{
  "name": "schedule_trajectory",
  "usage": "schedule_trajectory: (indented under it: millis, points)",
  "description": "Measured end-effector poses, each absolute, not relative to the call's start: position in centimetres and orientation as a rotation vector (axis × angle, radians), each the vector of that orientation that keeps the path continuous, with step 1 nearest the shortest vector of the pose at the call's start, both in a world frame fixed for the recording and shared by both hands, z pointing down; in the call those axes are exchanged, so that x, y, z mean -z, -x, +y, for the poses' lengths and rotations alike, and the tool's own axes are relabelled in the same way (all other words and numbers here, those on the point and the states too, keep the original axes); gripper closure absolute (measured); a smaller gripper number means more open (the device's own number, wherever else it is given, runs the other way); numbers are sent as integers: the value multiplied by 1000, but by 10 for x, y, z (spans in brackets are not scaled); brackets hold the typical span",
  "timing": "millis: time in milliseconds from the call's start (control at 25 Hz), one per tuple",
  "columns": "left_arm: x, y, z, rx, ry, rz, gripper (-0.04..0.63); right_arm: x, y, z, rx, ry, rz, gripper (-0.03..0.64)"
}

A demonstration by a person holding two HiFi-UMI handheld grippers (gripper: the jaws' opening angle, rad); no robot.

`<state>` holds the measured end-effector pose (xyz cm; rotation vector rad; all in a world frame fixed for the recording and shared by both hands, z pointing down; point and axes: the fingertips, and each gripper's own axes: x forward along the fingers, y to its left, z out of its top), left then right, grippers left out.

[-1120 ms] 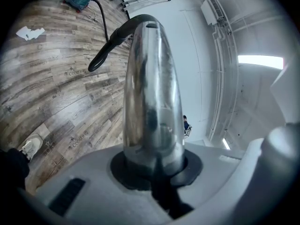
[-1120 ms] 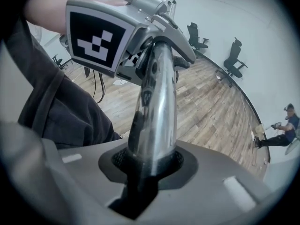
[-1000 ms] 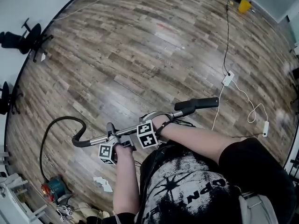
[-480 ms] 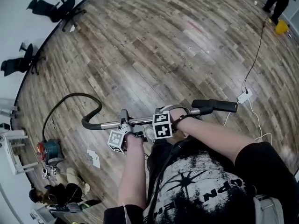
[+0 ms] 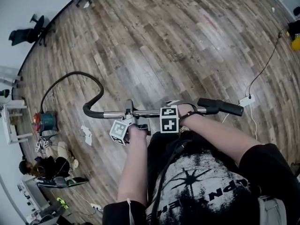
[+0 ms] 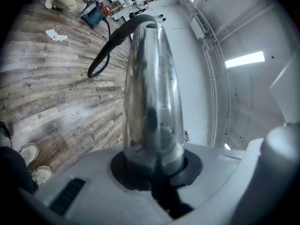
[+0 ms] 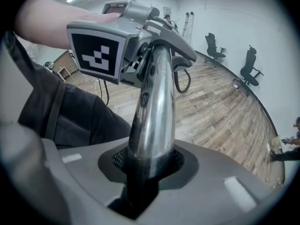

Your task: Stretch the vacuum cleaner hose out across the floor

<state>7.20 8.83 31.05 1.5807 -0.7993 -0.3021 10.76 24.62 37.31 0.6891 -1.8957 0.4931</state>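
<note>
- The person stands on the wood-plank floor (image 5: 164, 41) holding a shiny metal tube (image 5: 147, 113) roughly level in front of the body, crosswise in the head view.
- The left gripper (image 5: 128, 117) has its jaws clenched on the tube towards the hose end. Its own view shows the chrome running straight out from between them.
- The right gripper (image 5: 182, 110) grips the same tube further along, jaws closed tight round it, pointing steeply downward. The left gripper's marker cube shows just ahead in its view.
- Past the right gripper the tube ends in a black end piece (image 5: 220, 107), which sticks out to the person's right.
- The black hose (image 5: 70, 76) joins the tube's left end and hooks up and round. From there it sweeps in a long arc across the boards to the vacuum cleaner (image 5: 45, 122).
- The hose is curved, not straight. The part nearest the tube is lifted clear of the floor.
- The vacuum cleaner, a small blue and red canister, sits near the wall at the person's left, well apart from the grippers.
- Scraps of white paper (image 5: 86, 134) lie on the floor between the canister and the person.
- A white power strip (image 5: 245, 101) with its cable lies on the floor to the right.
- Black office chairs (image 5: 28, 32) stand by the wall.
</note>
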Motion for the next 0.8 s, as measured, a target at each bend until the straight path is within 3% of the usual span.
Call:
schedule_trajectory:
  millis: [800]
  points:
    - [-304, -50, 109, 309, -1559, -676, 555, -358, -81, 266, -450, -819, -1760, 494]
